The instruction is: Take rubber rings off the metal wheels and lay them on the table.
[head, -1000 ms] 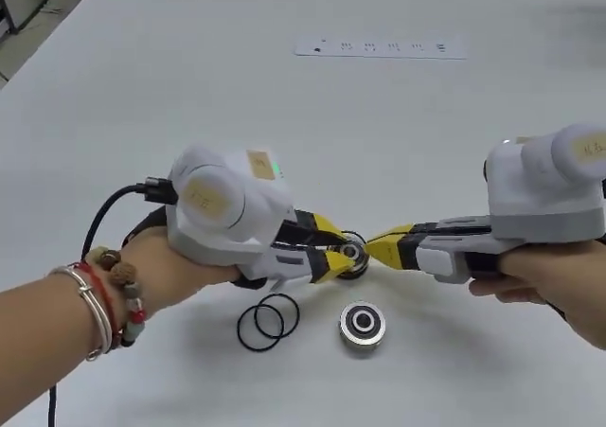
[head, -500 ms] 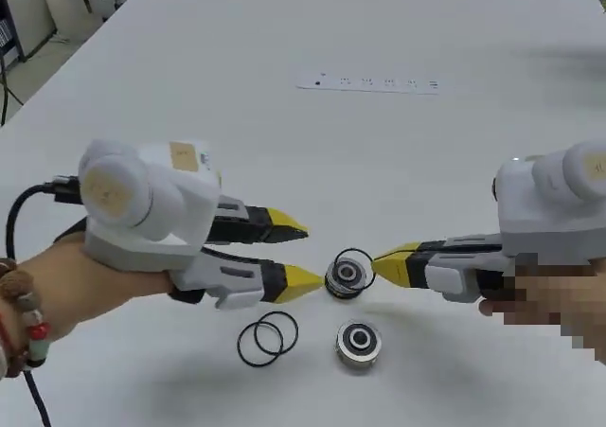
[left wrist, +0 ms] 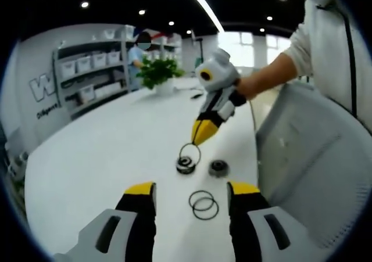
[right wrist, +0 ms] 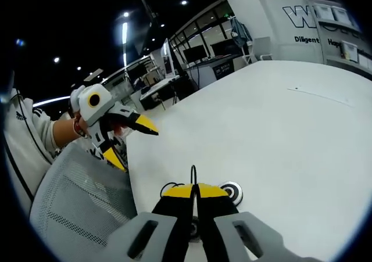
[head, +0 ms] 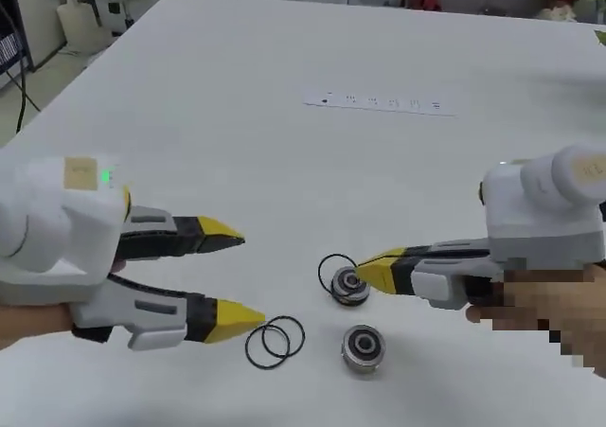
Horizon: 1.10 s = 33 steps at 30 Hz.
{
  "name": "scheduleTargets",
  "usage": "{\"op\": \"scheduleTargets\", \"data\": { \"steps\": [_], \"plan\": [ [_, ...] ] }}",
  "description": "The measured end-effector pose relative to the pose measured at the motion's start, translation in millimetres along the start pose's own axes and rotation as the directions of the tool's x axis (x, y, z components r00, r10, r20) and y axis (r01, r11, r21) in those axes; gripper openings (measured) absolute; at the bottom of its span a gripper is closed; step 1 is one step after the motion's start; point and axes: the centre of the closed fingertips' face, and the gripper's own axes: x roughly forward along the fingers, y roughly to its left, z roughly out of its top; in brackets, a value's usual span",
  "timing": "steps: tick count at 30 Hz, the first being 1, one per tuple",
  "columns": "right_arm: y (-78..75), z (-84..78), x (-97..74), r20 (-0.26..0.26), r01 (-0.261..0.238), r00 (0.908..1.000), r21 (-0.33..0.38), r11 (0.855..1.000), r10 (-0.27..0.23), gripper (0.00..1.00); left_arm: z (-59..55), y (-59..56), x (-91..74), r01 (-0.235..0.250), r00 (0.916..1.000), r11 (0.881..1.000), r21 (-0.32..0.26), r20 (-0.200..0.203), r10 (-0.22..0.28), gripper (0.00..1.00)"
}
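White table [head: 284, 162]: right tongs [head: 365, 264] pinch 1 thin black ring [head: 320, 274]; left tongs [head: 252, 277] wide.

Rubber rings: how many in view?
3. Two rings lie overlapping on the table near the left gripper; the third ring is pinched by the right gripper, fingers shut, by the farther metal wheel. More may still sit on it or the nearer wheel; can't tell.

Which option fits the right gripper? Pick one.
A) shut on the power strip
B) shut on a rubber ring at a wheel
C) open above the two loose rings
B: the right gripper is shut, pinching a rubber ring beside the wheel.
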Motion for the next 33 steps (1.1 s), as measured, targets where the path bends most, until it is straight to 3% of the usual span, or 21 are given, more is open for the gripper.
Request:
{"op": "scheduleTargets", "data": {
  "steps": [17, 33],
  "plan": [
    [32.5, 1.3, 22.1, -0.024, -0.044, 0.9987, -0.015, 0.999, 0.044, 0.00, -39.2, -8.3, -33.4, -0.065, 0.9978, 0.995, -0.071, -0.015, 0.064, 0.63],
    [53.0, -15.5, 47.2, -0.100, -0.072, 0.9925, -0.004, 0.997, 0.071, 0.00, -47.0, -8.1, -43.8, -0.052, 0.9982, 0.994, -0.097, 0.023, 0.055, 0.71]
  ]
}}
